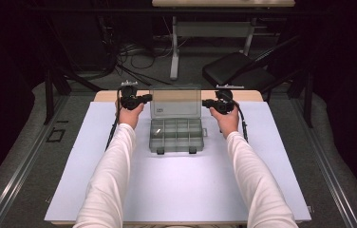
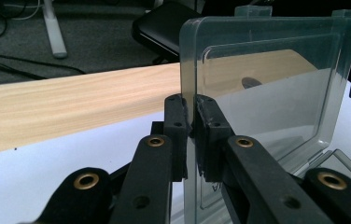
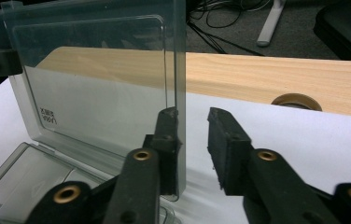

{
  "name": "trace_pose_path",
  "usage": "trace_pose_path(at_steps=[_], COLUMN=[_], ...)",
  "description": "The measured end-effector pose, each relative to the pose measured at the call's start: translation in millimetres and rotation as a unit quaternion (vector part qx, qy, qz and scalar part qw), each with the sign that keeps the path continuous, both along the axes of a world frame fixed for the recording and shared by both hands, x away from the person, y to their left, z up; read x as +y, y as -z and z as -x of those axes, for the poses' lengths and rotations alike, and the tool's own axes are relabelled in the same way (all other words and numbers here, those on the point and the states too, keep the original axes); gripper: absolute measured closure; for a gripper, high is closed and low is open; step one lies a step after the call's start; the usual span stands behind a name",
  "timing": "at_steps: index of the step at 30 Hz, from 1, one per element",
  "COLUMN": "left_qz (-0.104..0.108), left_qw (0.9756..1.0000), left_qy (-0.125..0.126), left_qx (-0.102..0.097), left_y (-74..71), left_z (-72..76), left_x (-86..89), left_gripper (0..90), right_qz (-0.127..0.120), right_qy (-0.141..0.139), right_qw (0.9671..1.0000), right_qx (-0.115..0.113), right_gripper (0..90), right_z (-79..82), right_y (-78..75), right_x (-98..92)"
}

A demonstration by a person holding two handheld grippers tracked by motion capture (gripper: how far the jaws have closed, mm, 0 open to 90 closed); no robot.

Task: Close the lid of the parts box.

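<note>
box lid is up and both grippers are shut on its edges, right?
Not quite. The lid is up and the left gripper is shut on its edge, but the right gripper is open around the other edge, as the right gripper view shows.

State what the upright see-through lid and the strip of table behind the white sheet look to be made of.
Smoky clear compartment-box lid: apparently rigid moulded plastic, glossy; the table shows through it and its rim is moulded. Pale table strip: wood or wood-look laminate, matt, with grain lines; which one is unclear.

clear compartment box [image 1: 175, 135] on white mat, lid [image 1: 175, 101] upright.
</note>
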State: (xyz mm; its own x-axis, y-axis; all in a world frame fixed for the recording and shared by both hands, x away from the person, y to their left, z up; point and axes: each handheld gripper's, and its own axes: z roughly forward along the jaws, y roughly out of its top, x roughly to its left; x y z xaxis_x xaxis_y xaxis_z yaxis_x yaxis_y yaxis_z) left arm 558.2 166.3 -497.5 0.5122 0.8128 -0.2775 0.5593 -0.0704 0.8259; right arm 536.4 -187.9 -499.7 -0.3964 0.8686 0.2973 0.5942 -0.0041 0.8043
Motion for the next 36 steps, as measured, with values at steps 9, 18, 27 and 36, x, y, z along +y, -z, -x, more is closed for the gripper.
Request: trace_pose_path(at_steps=[9,18,27,36], left_qz=[-0.004,-0.005,-0.009,-0.009], left_qw=[0.9999,0.9993,0.9984,0.998], left_qy=[-0.001,-0.001,0.0,0.001], left_qx=[-0.014,-0.036,-0.056,-0.062], left_y=[0.4,1.3,2.3,2.9], left_z=[4.5,11.7,18.9,20.8], left_x=[-0.5,-1.2,-0.5,-0.4], left_gripper=[84.3,84.4,84.5,84.6], right_qz=[0.008,0.018,0.023,0.031], right_qy=[-0.011,-0.009,0.003,0.008], right_qw=[0.9999,0.9998,0.9997,0.9994], right_qx=[-0.002,-0.01,-0.011,-0.014], right_gripper=[84.7,90.0,90.0,90.0], right_z=[2.6,3.6,-0.1,-7.9], right_y=[-4.0,-16.2,-37.4,-56.0], right_x=[8.5,11.4,18.0,30.2])
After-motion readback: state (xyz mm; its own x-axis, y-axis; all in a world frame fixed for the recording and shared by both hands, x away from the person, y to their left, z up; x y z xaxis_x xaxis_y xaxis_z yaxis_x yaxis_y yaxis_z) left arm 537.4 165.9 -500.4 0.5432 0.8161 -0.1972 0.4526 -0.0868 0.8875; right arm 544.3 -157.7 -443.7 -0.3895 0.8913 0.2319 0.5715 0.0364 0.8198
